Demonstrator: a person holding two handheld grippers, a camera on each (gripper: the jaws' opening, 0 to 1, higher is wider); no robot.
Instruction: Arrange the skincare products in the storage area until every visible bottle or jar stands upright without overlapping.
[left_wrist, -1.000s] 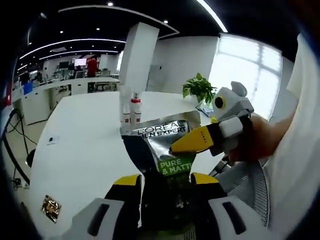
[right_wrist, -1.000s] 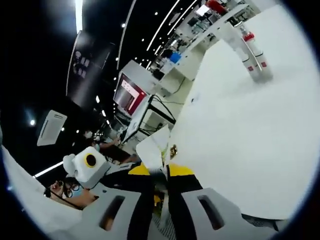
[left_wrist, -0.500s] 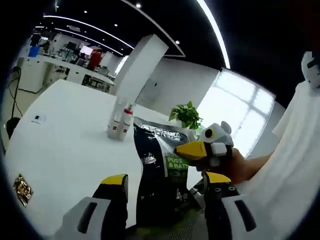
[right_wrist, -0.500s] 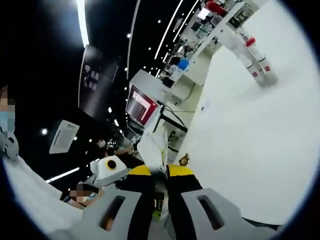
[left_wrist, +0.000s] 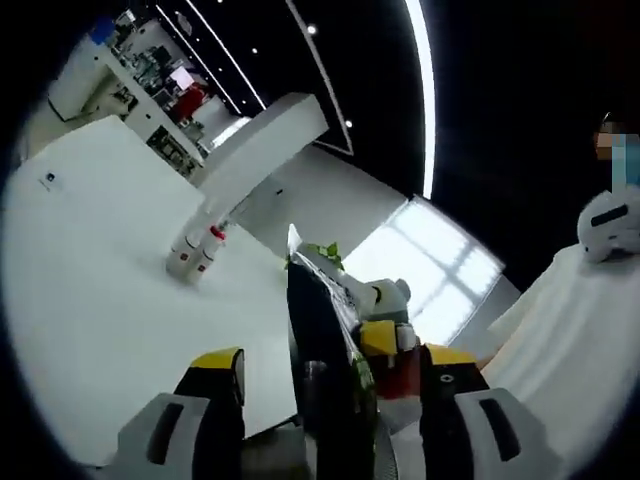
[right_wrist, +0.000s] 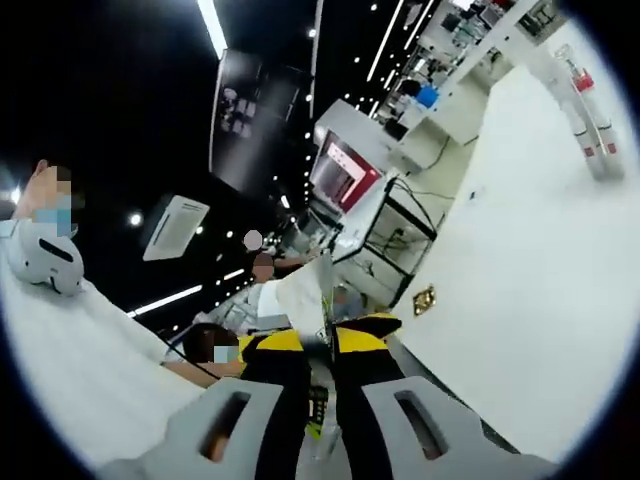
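A dark L'Oréal pouch with silver and green print hangs edge-on between the jaws of my left gripper, which stand wide apart and open without touching it. My right gripper is shut on the pouch's thin edge. It comes into the left gripper view as a yellow-tipped right gripper on the pouch's right side. Two small white bottles with red caps stand upright side by side on the white table. The same two bottles appear far off in the right gripper view.
A small gold packet lies near the edge of the white table. A potted plant peeks from behind the pouch. A person in white stands at the right. Office desks and people fill the background.
Both views have tilted upward with the hands. The pouch has turned from face-on to edge-on in the left gripper view, and the left jaws have spread wider apart. The right gripper keeps its hold.
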